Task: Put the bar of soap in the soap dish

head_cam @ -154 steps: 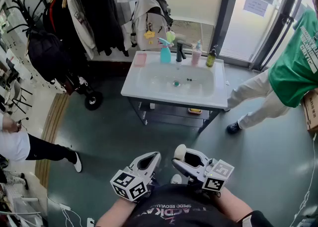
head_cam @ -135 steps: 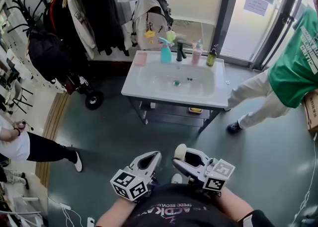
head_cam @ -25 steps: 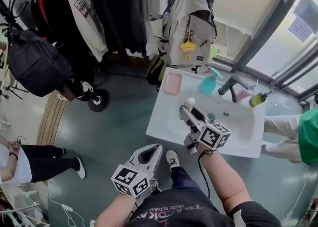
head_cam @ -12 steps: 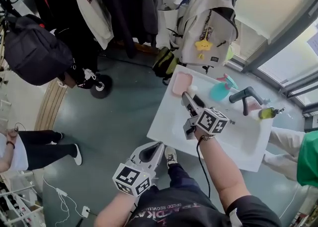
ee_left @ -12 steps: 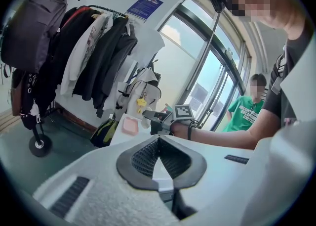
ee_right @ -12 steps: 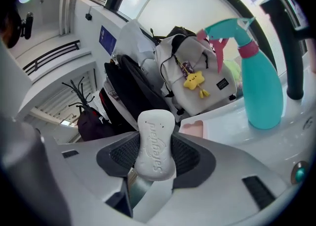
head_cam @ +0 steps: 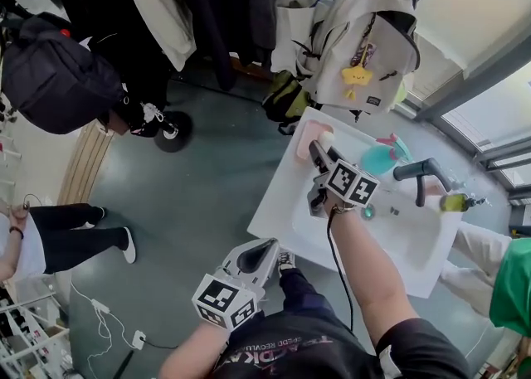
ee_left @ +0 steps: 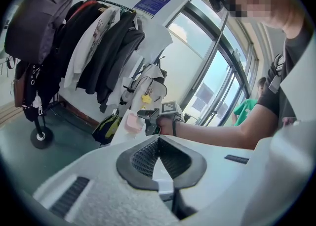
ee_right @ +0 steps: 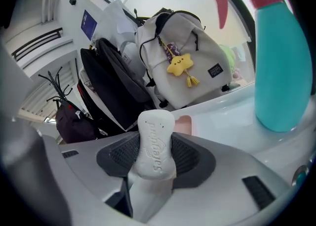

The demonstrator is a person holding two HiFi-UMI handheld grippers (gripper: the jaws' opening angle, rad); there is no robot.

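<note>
My right gripper point(head_cam: 319, 147) is shut on a white bar of soap point(ee_right: 155, 143), which stands upright between its dark pads. In the head view the soap point(head_cam: 325, 138) hangs just over the pink soap dish point(head_cam: 309, 141) at the sink's back left corner. The dish point(ee_right: 182, 124) shows just beyond the soap in the right gripper view. My left gripper point(head_cam: 255, 256) is held low near my body, shut with nothing between its pads point(ee_left: 143, 157).
A white sink point(head_cam: 290, 221) carries a teal spray bottle point(head_cam: 380, 157), a black tap point(head_cam: 421, 174) and a green bottle point(head_cam: 455, 201). A grey backpack point(head_cam: 363, 33) and hanging coats point(head_cam: 207, 4) crowd behind it. A person in green point(head_cam: 513, 288) stands at the right.
I have walked up to the sink. My right gripper has carried the soap from the sink's middle left to over the pink dish. The left gripper stayed low.
</note>
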